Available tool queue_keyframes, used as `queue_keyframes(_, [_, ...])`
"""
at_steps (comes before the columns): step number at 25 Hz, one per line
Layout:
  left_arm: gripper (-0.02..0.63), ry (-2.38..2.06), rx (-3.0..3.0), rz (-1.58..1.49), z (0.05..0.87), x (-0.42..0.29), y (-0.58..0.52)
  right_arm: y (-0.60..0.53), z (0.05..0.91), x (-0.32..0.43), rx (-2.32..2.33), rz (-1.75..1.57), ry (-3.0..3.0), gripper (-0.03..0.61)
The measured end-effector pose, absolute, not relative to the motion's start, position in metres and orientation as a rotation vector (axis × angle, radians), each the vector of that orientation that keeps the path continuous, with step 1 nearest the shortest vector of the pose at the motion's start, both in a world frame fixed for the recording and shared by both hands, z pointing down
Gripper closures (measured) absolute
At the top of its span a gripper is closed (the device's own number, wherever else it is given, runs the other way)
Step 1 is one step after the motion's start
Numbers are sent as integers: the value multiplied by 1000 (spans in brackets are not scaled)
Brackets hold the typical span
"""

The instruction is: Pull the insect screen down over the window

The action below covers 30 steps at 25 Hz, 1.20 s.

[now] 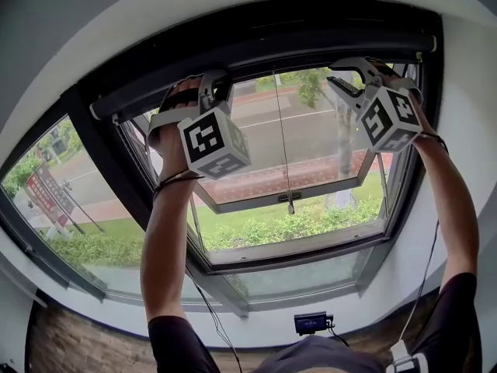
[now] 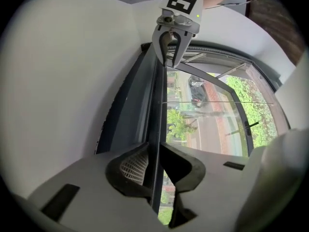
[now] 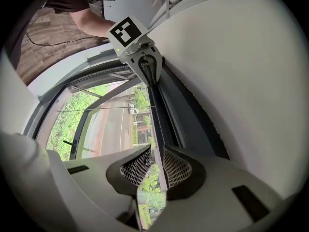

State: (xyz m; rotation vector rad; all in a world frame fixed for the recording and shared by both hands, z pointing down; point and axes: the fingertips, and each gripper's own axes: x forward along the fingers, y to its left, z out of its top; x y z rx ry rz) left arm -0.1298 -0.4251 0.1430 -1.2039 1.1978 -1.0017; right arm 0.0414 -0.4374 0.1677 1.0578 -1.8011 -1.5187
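The insect screen is rolled up in a dark housing along the window's top. Its thin dark pull bar sits just under the housing. My left gripper is raised to the bar's left part, and in the left gripper view its jaws are shut on the bar. My right gripper holds the bar's right part, and its mesh-faced pads are pressed on the bar. Each gripper shows at the far end of the bar in the other's view: the right gripper, the left gripper.
A thin cord hangs from the bar's middle. Behind it the window sash stands tilted outward, with street and greenery beyond. White wall curves round the frame. A small black device sits on the sill below, and cables trail down both arms.
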Motion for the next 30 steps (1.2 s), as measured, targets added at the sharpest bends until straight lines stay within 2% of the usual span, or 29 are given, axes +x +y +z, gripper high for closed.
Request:
queue_keyframes(1, [523, 1183, -1222, -1027, 148, -129, -425, -438, 167, 41, 1049, -1518, -1807, 508])
queue_keyframes(3, [469, 1154, -1261, -1058, 154, -125, -427, -439, 165, 42, 1039, -1515, -1816, 508])
queue_keyframes(6, [469, 1146, -1260, -1081, 155, -125, -432, -442, 163, 42, 1034, -1523, -1810, 508])
queue_keyframes(8, [494, 1155, -1262, -1083, 153, -126, -435, -442, 161, 41, 1032, -1533, -1805, 508])
queue_keyframes(11, [578, 1161, -1293, -1080, 148, -126, -435, -443, 159, 43, 1032, -1534, -1798, 508])
queue_keyframes(27, [584, 1158, -1216, -1132, 150, -128, -438, -456, 155, 25, 959, -1503, -1756, 508])
queue_keyframes(30, [584, 1159, -1197, -1119, 150, -126, -441, -458, 155, 25, 959, -1496, -1713, 529])
